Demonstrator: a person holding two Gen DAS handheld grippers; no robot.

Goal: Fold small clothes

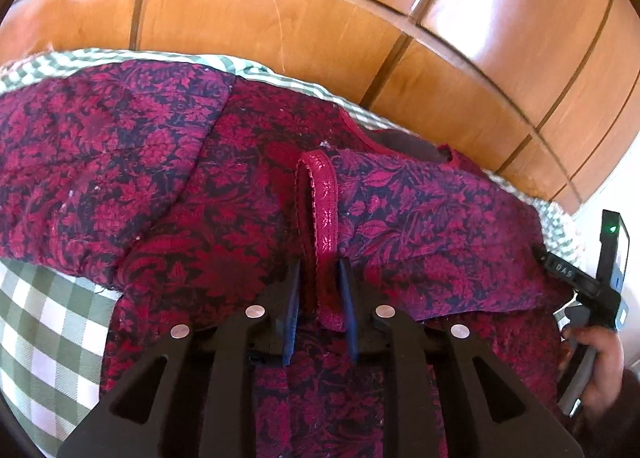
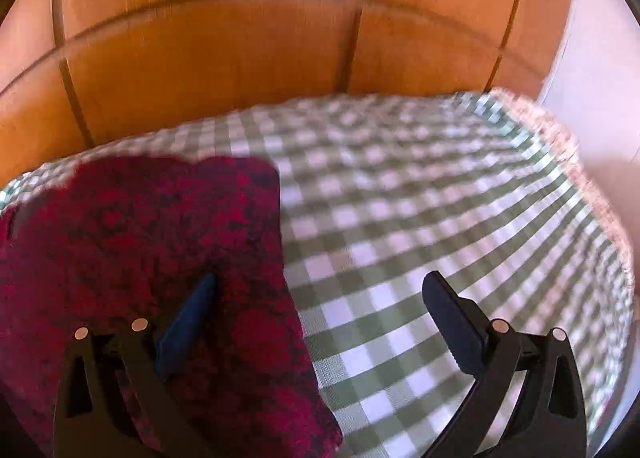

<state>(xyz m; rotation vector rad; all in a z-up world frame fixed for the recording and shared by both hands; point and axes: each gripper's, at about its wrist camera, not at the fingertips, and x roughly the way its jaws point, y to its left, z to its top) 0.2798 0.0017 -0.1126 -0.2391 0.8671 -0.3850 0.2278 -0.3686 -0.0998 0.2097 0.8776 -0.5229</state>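
A dark red garment with a navy floral pattern (image 1: 200, 186) lies partly folded on a green-and-white checked cloth (image 1: 48, 330). A shiny red trim strap (image 1: 322, 218) runs down its middle. My left gripper (image 1: 320, 270) sits low over the garment with its blue pads standing narrowly apart on either side of the strap, which lies flat and unsqueezed. In the right wrist view my right gripper (image 2: 320, 277) is wide open and blurred, its left finger (image 2: 192, 318) over the garment's right edge (image 2: 160, 226), its right finger (image 2: 452, 322) over bare checked cloth (image 2: 400, 198).
Glossy wooden cabinet panels (image 1: 320, 18) rise right behind the surface. A person's hand (image 1: 600, 366) holds the other gripper's handle at the right edge of the left wrist view. The checked cloth's lace-edged corner (image 2: 560, 130) ends at a pale wall.
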